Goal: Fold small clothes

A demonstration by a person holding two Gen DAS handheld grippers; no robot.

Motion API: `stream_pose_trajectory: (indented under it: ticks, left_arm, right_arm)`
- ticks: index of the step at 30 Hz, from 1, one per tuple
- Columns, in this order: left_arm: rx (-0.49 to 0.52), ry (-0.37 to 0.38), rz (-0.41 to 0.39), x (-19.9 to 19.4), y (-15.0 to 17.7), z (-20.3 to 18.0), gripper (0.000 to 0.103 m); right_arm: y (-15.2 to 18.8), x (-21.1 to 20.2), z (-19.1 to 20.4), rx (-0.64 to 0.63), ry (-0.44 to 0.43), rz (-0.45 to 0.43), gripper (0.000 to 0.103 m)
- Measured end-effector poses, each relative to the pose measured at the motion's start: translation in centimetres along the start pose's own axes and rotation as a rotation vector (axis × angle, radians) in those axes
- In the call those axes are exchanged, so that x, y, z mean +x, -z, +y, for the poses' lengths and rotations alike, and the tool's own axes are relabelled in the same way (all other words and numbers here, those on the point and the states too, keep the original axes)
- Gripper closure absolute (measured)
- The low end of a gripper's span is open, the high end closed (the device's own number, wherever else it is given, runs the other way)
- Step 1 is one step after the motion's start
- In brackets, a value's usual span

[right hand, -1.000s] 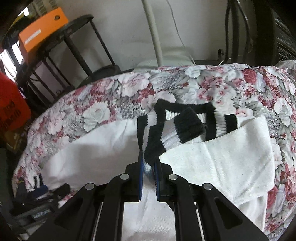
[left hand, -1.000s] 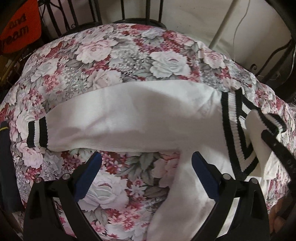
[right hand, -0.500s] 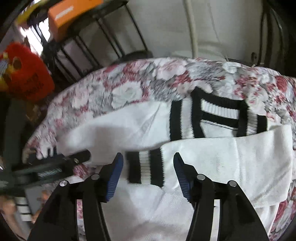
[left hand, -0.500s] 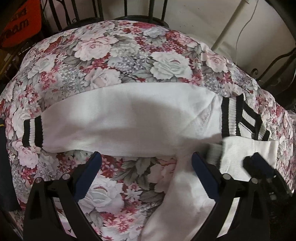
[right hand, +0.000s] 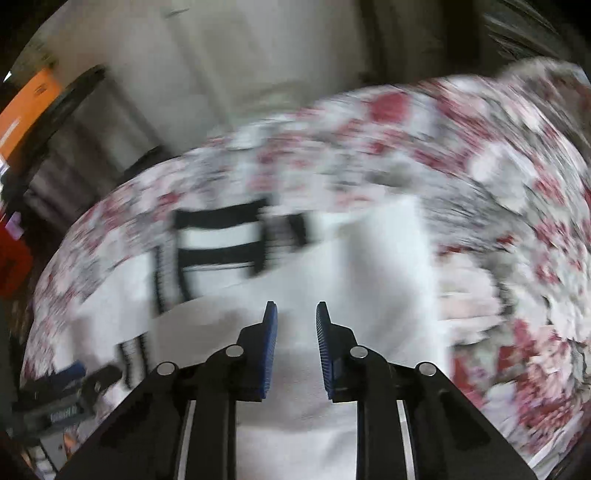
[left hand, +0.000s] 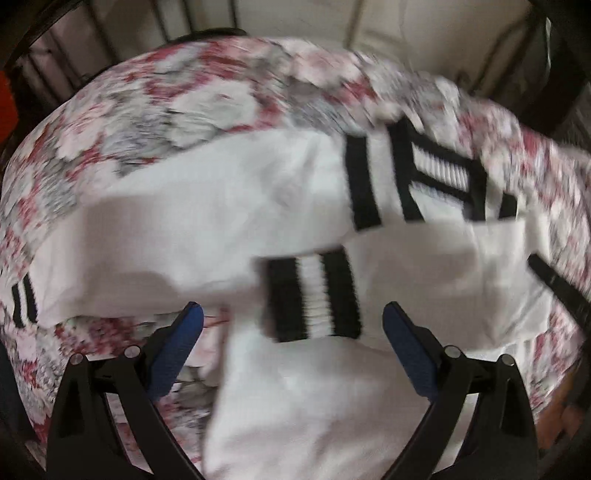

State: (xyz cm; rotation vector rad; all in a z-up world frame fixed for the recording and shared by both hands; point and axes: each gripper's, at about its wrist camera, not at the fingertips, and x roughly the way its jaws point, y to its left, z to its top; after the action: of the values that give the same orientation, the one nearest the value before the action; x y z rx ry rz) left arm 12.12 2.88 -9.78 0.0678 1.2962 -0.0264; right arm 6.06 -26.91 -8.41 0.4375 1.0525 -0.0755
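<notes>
A white sweater (left hand: 207, 221) with black stripes lies flat on a floral cloth (left hand: 207, 103). Its striped collar (left hand: 436, 173) points to the far side. One sleeve is folded across the body, and its striped cuff (left hand: 314, 295) lies between the wide-apart fingers of my open left gripper (left hand: 291, 308), untouched. The other cuff (left hand: 22, 299) is at the far left. In the right wrist view my right gripper (right hand: 296, 306) hovers over the white sweater (right hand: 369, 266). Its jaws are closing, a narrow gap remains and nothing is between them. Both views are motion-blurred.
The floral cloth (right hand: 517, 184) covers a rounded table that drops off at the far edge. Behind it are a black metal frame (left hand: 207, 33) and a pale wall. An orange box (right hand: 26, 107) sits on a dark rack at the left.
The right gripper let go of the striped cuff, which now lies across the sweater's body, then swung right and narrowed its jaws. The left gripper slid right, bringing that cuff between its fingers.
</notes>
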Motion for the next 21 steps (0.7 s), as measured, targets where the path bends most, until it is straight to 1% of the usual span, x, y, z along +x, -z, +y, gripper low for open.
stream_pose_trajectory:
  ticks: [1, 2, 3, 4, 6, 7, 8, 9, 11, 12, 14, 15, 16, 17, 19, 20, 21]
  left_arm:
    - [0.025, -0.019, 0.022, 0.9, 0.1, -0.7, 0.008]
    - [0.053, -0.055, 0.052, 2.1, 0.2, -1.5, 0.008]
    - [0.08, -0.107, 0.086, 3.6, 0.5, -2.2, 0.007]
    - [0.093, -0.133, 0.102, 4.7, 0.8, -2.6, 0.004]
    - [0.083, -0.143, 0.093, 5.3, 0.8, -2.7, 0.004]
    - [0.074, -0.146, 0.1, 5.2, 0.6, -2.8, 0.004]
    - [0.067, -0.143, 0.1, 4.9, 0.3, -2.8, 0.004]
    - [0.059, -0.134, 0.086, 4.3, 0.1, -2.8, 0.004]
    - [0.046, -0.102, 0.02, 2.8, -0.4, -2.7, 0.004]
    - [0.044, -0.09, -0.006, 2.2, -0.6, -2.7, 0.004]
    - [0.046, -0.075, -0.002, 2.4, -0.8, -2.6, 0.004]
    - [0.051, -0.078, 0.028, 3.2, -0.8, -2.6, 0.004]
    - [0.059, -0.1, 0.096, 4.9, -0.5, -2.6, 0.004]
    - [0.054, -0.097, 0.116, 5.6, -0.3, -2.5, 0.004]
    - [0.046, -0.087, 0.107, 5.7, -0.3, -2.5, 0.004]
    - [0.057, -0.094, 0.106, 5.4, -0.4, -2.7, 0.004]
    - [0.06, -0.099, 0.096, 5.0, -0.5, -2.7, 0.004]
  right_arm:
    - [-0.1, 0.6, -1.7, 0.03, 0.029, 0.016, 0.084]
    - [-0.2, 1.4, -3.4, 0.063, 0.067, 0.037, 0.095]
    - [-0.1, 2.3, -5.5, 0.119, 0.061, 0.072, 0.103]
    - [-0.1, 2.7, -6.9, 0.172, 0.012, 0.089, 0.103]
    - [-0.3, 2.6, -8.0, 0.223, -0.053, 0.094, 0.103]
    - [-0.5, 2.0, -8.0, 0.222, -0.068, 0.072, 0.103]
    - [-0.8, 1.4, -7.8, 0.217, -0.087, 0.042, 0.099]
    - [-1.3, 0.9, -7.6, 0.206, -0.106, 0.011, 0.098]
    - [-2.2, 0.2, -7.3, 0.19, -0.132, -0.037, 0.098]
    - [-2.7, 0.3, -7.5, 0.194, -0.138, -0.052, 0.098]
    - [-3.4, 1.3, -7.9, 0.216, -0.138, -0.038, 0.098]
    - [-3.5, 2.5, -8.5, 0.23, -0.114, -0.011, 0.103]
    - [-3.4, 3.4, -8.7, 0.234, -0.089, 0.012, 0.103]
    - [-3.2, 4.3, -9.3, 0.249, -0.086, 0.038, 0.103]
    - [-3.0, 4.6, -10.4, 0.311, -0.122, 0.046, 0.103]
    - [-3.1, 4.4, -10.4, 0.317, -0.116, 0.047, 0.103]
    - [-3.3, 3.9, -10.0, 0.295, -0.084, 0.038, 0.103]
